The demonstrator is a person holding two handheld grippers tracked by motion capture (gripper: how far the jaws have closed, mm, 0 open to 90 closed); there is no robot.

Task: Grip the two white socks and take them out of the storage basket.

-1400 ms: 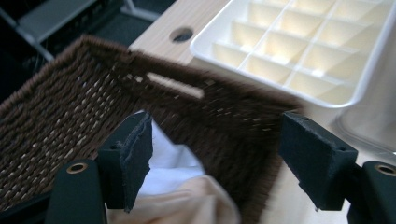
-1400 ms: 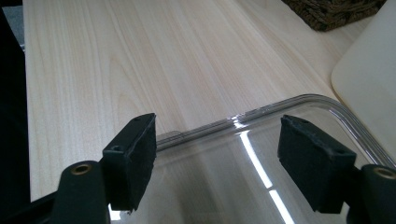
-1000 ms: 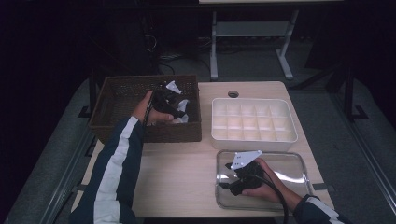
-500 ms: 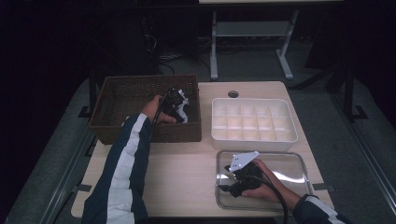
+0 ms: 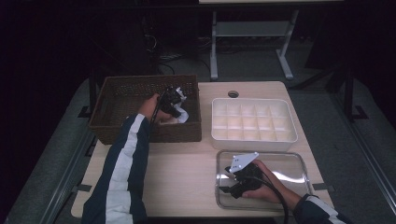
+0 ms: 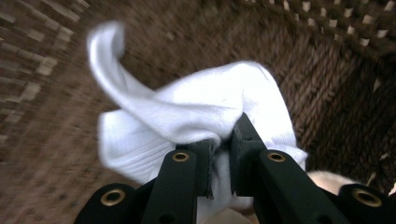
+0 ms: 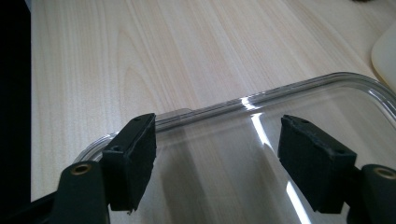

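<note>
A white sock-like cloth [image 6: 196,107] lies bunched in the brown woven basket [image 5: 140,80] at the table's back left. My left gripper [image 6: 224,140] reaches down into the basket [image 6: 327,70], and its jaws have just been closing: they now pinch a fold of the cloth [image 5: 183,116]. In the high view the left gripper [image 5: 177,108] sits at the basket's right end. My right gripper [image 7: 217,154] rests open over the near left part of a clear plastic tray [image 7: 280,91] with nothing between its pads. The right gripper [image 5: 228,181] and tray [image 5: 289,163] are at the front right.
A white box of several small compartments [image 5: 254,121] stands behind the clear tray, right of the basket; its corner [image 7: 385,51] shows at the right edge of the right gripper view. Bare light wood table [image 5: 187,168] lies between the basket and the front edge.
The left hand has sunk a little deeper into the basket and its jaws have closed on the white cloth. The right hand and gripper have stayed put.
</note>
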